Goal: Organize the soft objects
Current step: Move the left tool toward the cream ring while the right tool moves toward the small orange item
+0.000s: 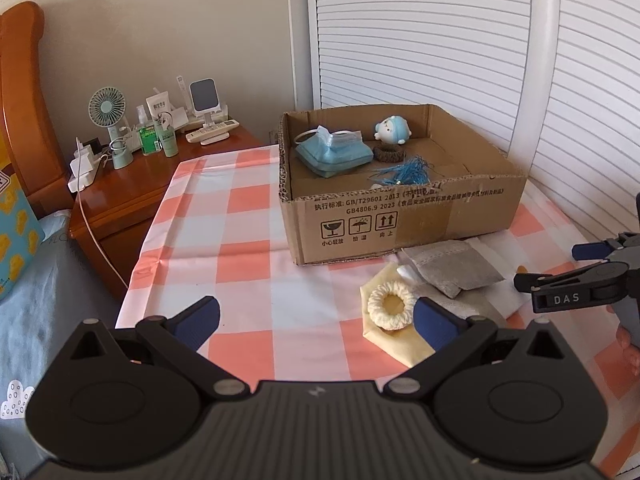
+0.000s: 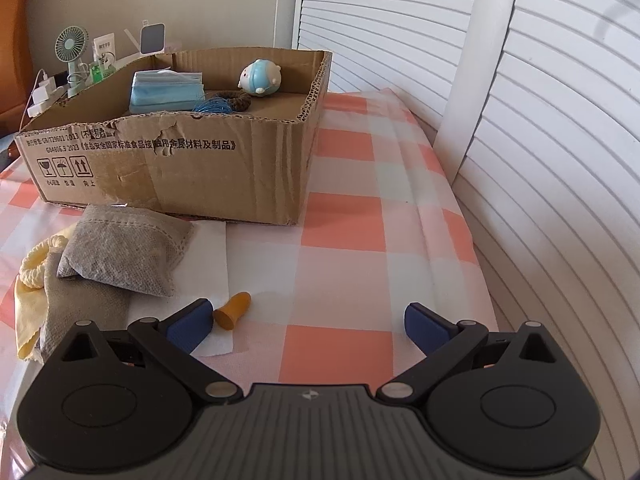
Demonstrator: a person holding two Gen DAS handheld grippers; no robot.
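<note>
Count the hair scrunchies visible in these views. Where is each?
2. A cream scrunchie lies on the yellow cloth outside the box; a dark scrunchie lies inside the cardboard box. Others may be hidden.

A plain cream wall (image 1: 180, 32) stands behind a glossy wooden nightstand (image 1: 132, 184). White slatted doors (image 1: 420, 40) fill the right side. Soft daylight brightens the room.

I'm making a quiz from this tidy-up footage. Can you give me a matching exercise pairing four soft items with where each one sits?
Things:
1. face masks
2. cream scrunchie
3. orange earplug
4. grey pouch

Places:
A. on the white tissue, beside the right gripper's left finger
B. inside the cardboard box
C. on the yellow cloth
D. outside the box, close to its front wall

Pairs: 1-B, 2-C, 3-A, 4-D
</note>
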